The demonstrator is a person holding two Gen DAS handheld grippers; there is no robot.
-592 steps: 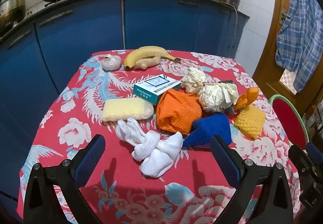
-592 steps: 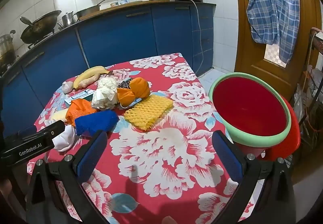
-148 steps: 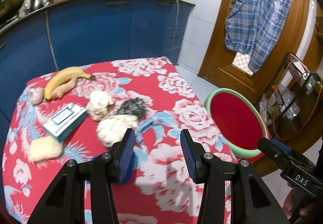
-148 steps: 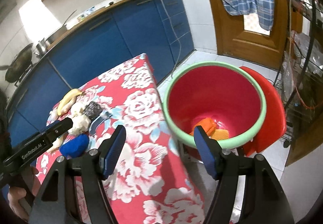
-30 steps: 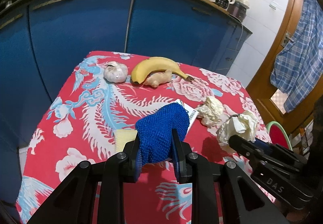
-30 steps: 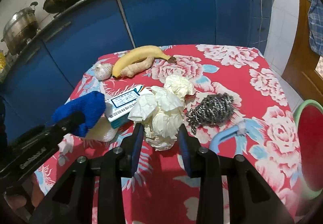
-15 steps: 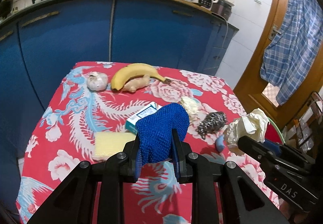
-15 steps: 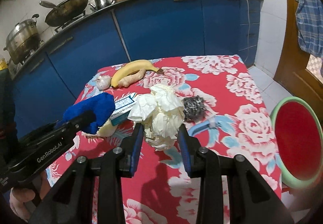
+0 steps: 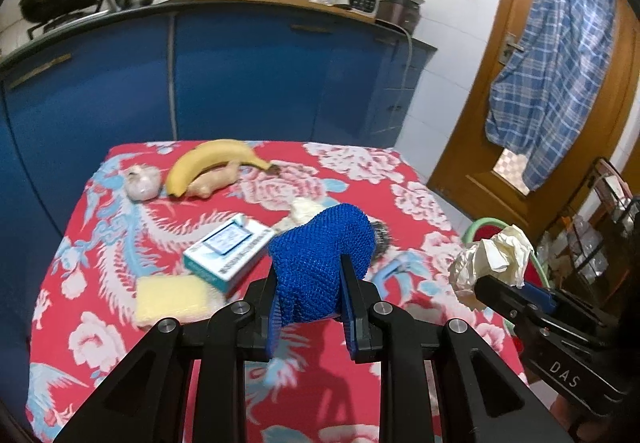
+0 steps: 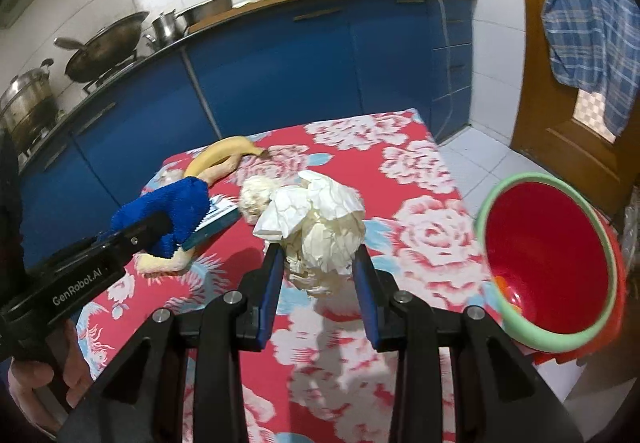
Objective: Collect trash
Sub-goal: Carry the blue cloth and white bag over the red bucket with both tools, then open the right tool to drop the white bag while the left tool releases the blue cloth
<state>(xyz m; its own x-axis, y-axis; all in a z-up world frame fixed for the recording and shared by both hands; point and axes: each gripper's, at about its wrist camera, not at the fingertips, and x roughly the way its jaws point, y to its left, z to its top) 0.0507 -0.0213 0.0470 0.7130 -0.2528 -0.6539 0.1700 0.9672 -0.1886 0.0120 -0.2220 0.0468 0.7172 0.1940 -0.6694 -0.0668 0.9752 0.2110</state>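
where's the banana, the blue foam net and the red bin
banana [image 9: 208, 159], left wrist view, middle of its curve
blue foam net [image 9: 324, 243], left wrist view, upper bulge
red bin [image 10: 548, 255], right wrist view, inner wall

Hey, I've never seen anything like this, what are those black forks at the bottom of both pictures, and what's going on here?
Those are hand-held grabbing tools, not a robot: a person holds one in each hand, and a wide-angle camera on each tool looks out along its jaws. One picture comes from the left tool, the other from the right.

The left gripper is shut on a blue mesh net. The right gripper is shut on a wad of crumpled white paper.

On the flowered tablecloth lie a banana, a piece of ginger, a garlic bulb, a small box, a yellow sponge and a steel scourer. Beside the table stands a red bin with a green rim, probably where the trash goes.
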